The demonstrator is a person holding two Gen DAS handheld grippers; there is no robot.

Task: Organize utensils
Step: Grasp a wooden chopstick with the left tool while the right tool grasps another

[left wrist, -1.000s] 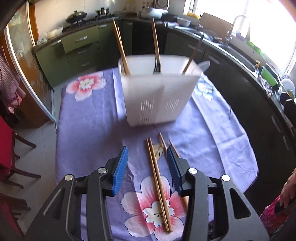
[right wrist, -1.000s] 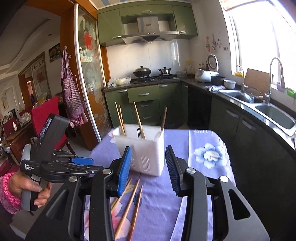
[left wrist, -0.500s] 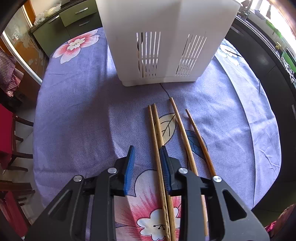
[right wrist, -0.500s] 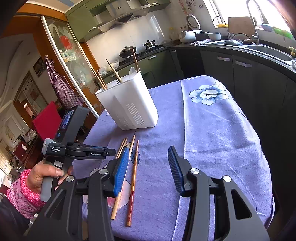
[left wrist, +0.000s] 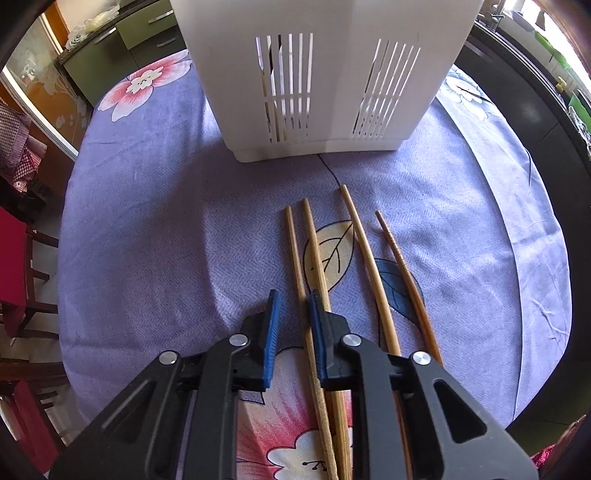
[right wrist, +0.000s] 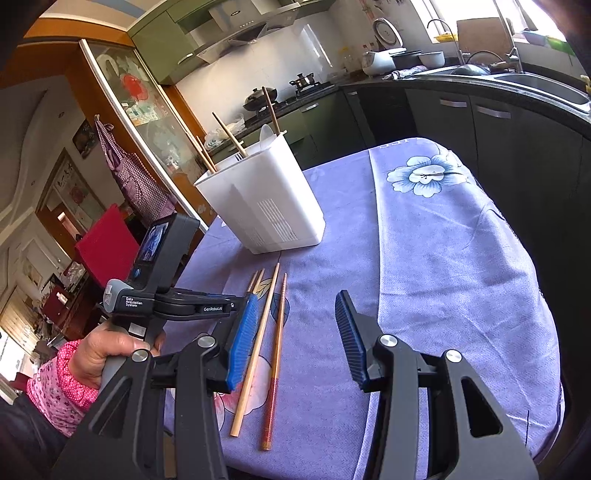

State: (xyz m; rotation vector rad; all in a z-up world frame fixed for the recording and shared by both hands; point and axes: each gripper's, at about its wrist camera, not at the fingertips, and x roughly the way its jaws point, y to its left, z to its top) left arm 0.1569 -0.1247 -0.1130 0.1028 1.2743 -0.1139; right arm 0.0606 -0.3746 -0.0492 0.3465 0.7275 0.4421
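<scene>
leftmost chopstick (left wrist: pixel 295 258) between left gripper (left wrist: pixel 293 325) jaws (just been closing), not yet pinched

Bright daylight from blown-out window (right wrist: pixel 476 11), soft shadows on tablecloth (left wrist: pixel 155 236), sharp focus, fisheye-bent dark corners

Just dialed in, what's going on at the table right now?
A person is sorting chopsticks into the white utensil holder, a gripper in each hand. The left gripper has just been closing around the leftmost chopstick on the purple tablecloth; contact isn't clear. Three more chopsticks lie beside it. The right gripper hangs open, holding nothing.
</scene>
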